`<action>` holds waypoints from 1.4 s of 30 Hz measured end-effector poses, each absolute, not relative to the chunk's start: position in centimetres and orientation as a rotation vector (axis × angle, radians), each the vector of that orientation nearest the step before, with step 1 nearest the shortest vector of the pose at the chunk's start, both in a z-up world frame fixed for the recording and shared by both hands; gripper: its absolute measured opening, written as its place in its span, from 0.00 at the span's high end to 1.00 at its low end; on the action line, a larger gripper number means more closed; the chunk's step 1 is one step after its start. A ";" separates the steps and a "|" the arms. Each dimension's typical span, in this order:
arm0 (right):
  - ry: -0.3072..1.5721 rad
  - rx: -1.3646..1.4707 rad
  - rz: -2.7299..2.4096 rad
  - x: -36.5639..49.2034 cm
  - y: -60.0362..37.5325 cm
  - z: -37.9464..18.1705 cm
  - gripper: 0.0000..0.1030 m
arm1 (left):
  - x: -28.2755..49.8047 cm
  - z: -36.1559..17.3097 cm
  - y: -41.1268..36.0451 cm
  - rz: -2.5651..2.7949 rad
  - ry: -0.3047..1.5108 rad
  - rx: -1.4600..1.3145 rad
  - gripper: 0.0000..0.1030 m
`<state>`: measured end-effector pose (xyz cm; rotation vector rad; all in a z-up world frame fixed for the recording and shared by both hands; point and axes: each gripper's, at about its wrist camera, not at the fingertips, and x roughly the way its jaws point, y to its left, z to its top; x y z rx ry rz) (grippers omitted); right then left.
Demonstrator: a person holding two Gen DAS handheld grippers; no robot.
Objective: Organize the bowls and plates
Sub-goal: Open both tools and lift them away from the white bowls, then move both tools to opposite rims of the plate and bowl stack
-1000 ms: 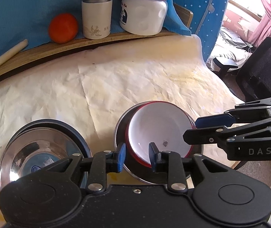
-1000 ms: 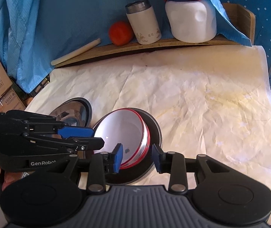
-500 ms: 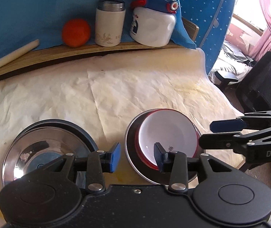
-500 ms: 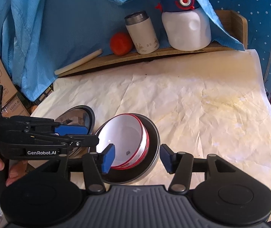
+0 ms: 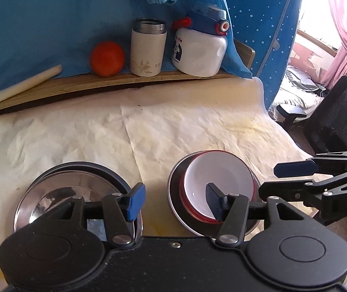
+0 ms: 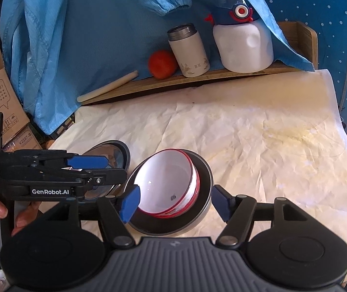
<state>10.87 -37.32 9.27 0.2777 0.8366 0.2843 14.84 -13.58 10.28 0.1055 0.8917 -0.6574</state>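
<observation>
A white bowl with a red rim point(image 5: 218, 177) point(image 6: 166, 182) sits nested in a dark metal plate point(image 5: 176, 194) point(image 6: 201, 168) on the paper-covered table. To its left lies a shiny steel plate point(image 5: 59, 194) point(image 6: 111, 152) on a dark one. My left gripper point(image 5: 173, 199) is open and empty, hovering near the front edge between the two stacks. My right gripper point(image 6: 176, 204) is open and empty, its fingers spread either side of the bowl stack from the near side. Each gripper shows in the other's view: the right one point(image 5: 295, 177), the left one point(image 6: 88, 168).
A wooden shelf point(image 5: 125, 80) at the back holds an orange point(image 5: 107, 58), a white thermos point(image 5: 148, 47), a white and blue jug point(image 5: 200, 48) and a pale stick point(image 5: 18, 87). Blue cloth hangs behind. A black chair point(image 5: 338, 121) stands right of the table.
Both grippers have opened wide and pulled back and up from the bowl, which now rests in the dark plate.
</observation>
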 end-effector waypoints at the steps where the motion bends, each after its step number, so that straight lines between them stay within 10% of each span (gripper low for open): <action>1: 0.836 0.277 0.284 10.9 -37.3 9.3 0.32 | 14.9 10.3 -13.6 -0.658 0.891 0.105 0.44; 10: 0.834 0.279 0.285 10.9 -37.3 9.3 0.22 | 14.9 10.3 -13.2 -0.654 0.878 0.094 0.32; 18: 0.842 0.283 0.272 10.7 -37.8 9.4 0.05 | 14.7 10.6 -12.5 -0.654 0.832 0.099 0.01; 42: 1.045 0.204 0.179 15.1 -40.4 7.3 0.00 | 21.8 8.3 -13.3 -0.656 0.995 0.343 0.01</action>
